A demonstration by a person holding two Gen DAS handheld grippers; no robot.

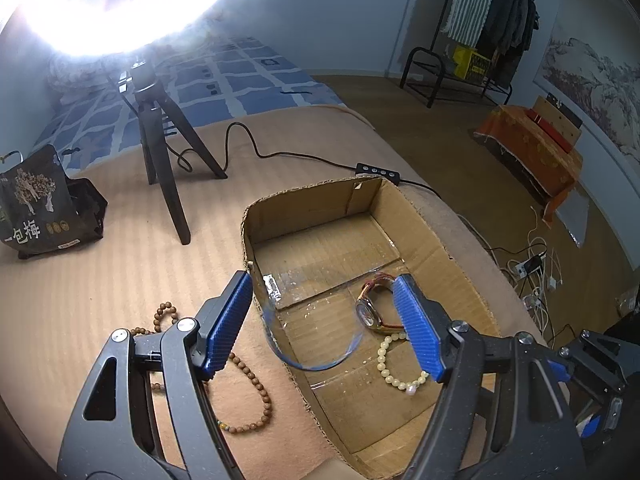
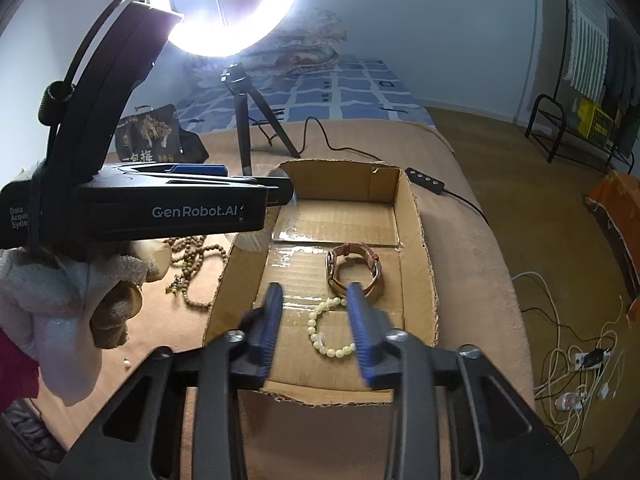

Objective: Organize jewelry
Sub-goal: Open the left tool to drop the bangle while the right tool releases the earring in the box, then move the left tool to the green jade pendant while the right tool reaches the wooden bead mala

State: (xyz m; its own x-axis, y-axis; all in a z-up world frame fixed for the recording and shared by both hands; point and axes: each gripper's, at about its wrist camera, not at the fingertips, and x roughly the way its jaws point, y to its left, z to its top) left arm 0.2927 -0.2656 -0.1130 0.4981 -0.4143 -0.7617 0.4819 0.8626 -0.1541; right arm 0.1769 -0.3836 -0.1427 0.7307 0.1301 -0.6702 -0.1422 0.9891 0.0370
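An open cardboard box lies on a tan blanket. In it are a brown-strap watch and a pale bead bracelet. Brown wooden bead strands lie on the blanket left of the box. My left gripper is open and empty, straddling the box's left wall. My right gripper is open and empty above the box's near end, over the pale bracelet. The left gripper's body shows at the left of the right wrist view.
A ring light on a black tripod stands behind the box, its cable and switch running past. A dark snack bag sits at the far left. A small pearl lies on the blanket.
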